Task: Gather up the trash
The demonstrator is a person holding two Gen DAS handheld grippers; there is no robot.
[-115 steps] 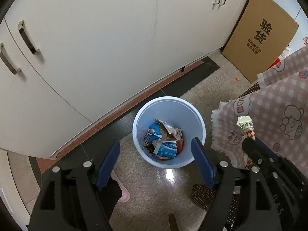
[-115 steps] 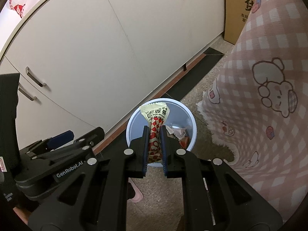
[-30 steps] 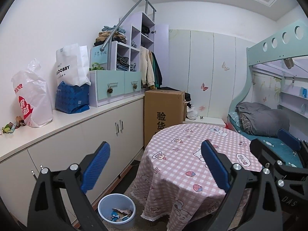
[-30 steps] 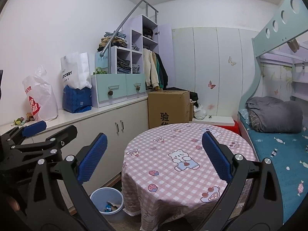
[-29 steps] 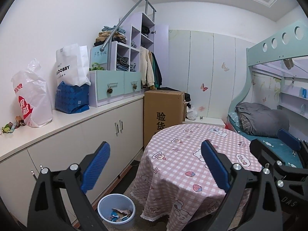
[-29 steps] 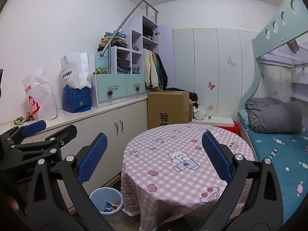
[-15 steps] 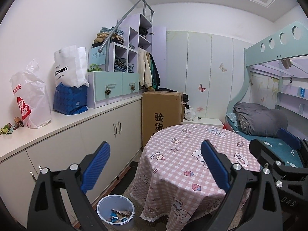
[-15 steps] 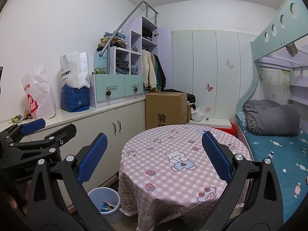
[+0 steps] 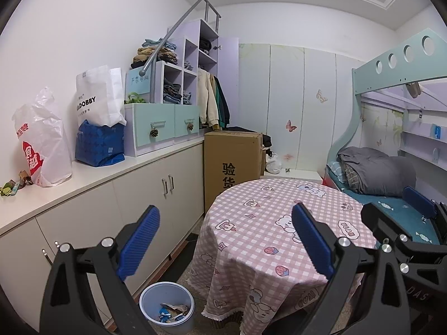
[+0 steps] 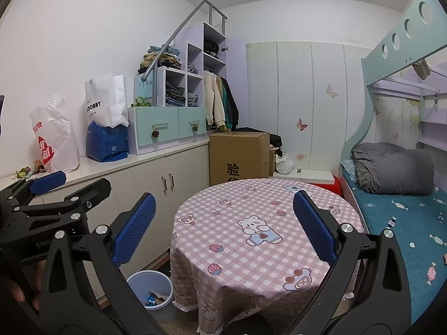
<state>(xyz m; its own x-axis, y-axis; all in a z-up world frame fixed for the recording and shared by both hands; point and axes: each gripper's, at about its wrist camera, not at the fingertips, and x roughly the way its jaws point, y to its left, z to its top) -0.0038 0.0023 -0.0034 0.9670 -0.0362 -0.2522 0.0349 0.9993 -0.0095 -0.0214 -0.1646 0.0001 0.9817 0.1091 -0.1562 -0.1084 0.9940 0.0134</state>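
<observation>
A light blue trash bin (image 9: 147, 311) stands on the floor against the white cabinets, left of the round table, with several wrappers (image 9: 171, 311) inside it. The right wrist view shows the same bin (image 10: 137, 283) low at the left, partly behind a finger. My left gripper (image 9: 225, 223) is open and empty, held high above the floor and far from the bin. My right gripper (image 10: 223, 209) is also open and empty, facing the table. The pink checked tablecloth (image 10: 251, 254) has no trash on the part that shows.
White cabinets (image 9: 156, 195) with a counter run along the left wall and carry bags (image 9: 42, 150). A tall cardboard box (image 9: 232, 167) stands behind the table. A bunk bed (image 9: 377, 173) fills the right side. A person's hand (image 10: 16, 293) shows at the lower left.
3.8 s ago my right gripper held a snack wrapper over the bin; now it is open and empty. Both grippers have risen and pulled back from the bin. Only slight drift in the last second.
</observation>
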